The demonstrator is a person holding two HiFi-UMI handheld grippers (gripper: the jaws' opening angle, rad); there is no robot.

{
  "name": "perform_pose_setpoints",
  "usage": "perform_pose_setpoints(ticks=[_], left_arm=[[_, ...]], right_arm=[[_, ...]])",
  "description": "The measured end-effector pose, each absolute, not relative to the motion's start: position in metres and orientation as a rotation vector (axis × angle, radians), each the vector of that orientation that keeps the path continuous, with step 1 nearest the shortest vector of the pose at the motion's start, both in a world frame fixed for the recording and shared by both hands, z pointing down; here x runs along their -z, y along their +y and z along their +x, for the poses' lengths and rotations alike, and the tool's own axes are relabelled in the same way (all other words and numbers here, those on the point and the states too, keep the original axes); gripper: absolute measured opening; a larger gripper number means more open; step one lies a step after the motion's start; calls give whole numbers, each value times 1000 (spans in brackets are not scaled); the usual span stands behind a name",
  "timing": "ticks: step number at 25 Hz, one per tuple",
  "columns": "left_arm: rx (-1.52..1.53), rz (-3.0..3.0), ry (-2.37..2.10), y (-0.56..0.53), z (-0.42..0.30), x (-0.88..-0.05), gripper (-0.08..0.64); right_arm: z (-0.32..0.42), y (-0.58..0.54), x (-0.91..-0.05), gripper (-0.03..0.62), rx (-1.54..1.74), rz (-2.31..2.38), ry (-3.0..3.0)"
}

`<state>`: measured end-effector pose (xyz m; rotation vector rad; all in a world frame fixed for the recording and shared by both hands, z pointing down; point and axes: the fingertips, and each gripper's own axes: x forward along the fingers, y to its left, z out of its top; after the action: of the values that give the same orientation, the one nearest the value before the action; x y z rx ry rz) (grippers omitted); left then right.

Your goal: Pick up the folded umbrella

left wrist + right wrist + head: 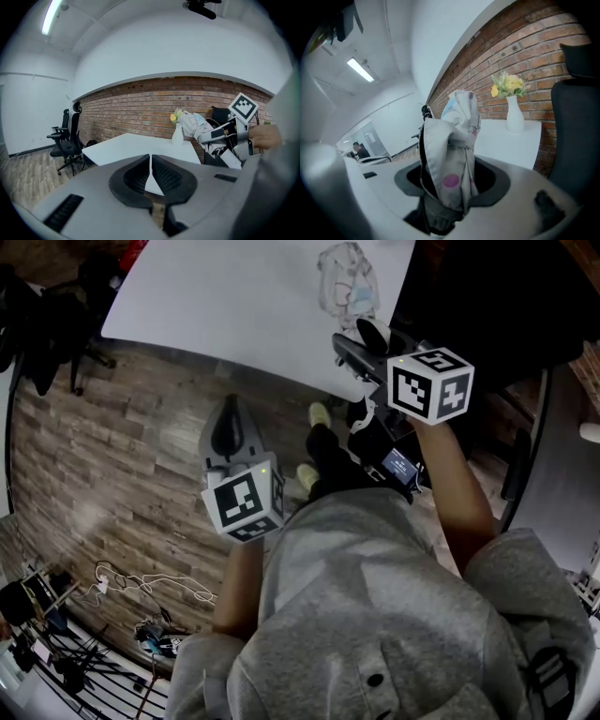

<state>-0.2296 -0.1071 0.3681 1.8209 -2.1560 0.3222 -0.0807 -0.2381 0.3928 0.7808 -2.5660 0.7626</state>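
The folded umbrella [451, 150], pale fabric with pink dots and a dark strap, stands up between the jaws of my right gripper [449, 185], which is shut on its lower part. In the head view the umbrella [348, 282] sticks out past the right gripper [353, 341], held in the air over the edge of the white table [234, 306]. My left gripper [228, 418] hangs lower, over the wooden floor. Its pads [161, 174] meet with nothing between them. From the left gripper view the umbrella [191, 124] shows at the right, in the other gripper [212, 135].
A white vase with yellow flowers [513, 110] stands on the table by the brick wall [140, 110]. A black chair back [576, 117] is close on the right. Office chairs [68, 140] stand left of the table. Cables and stands [112, 615] lie on the floor.
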Motion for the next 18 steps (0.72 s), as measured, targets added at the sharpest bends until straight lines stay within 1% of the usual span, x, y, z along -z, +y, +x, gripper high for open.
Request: perform_pose_setpoints(ticks=[5,8,14,18], left_arm=[[-309,1859,-2182,-85,-212,-355,25],[-304,1867,-2193,-75,-206,-358,25],[-293,1865,-2205,-62,-227,-344,25],[-294,1860,-2208,-59,-242,-351,25]], right_arm=[[-53,-213,-351,233,-718,825,-2677],[-38,-201,-343,233,-681,843,-2719],[-42,-184,-311,233,-612,880,-2772],[-45,-182,-304,233,-559,890,-2811]])
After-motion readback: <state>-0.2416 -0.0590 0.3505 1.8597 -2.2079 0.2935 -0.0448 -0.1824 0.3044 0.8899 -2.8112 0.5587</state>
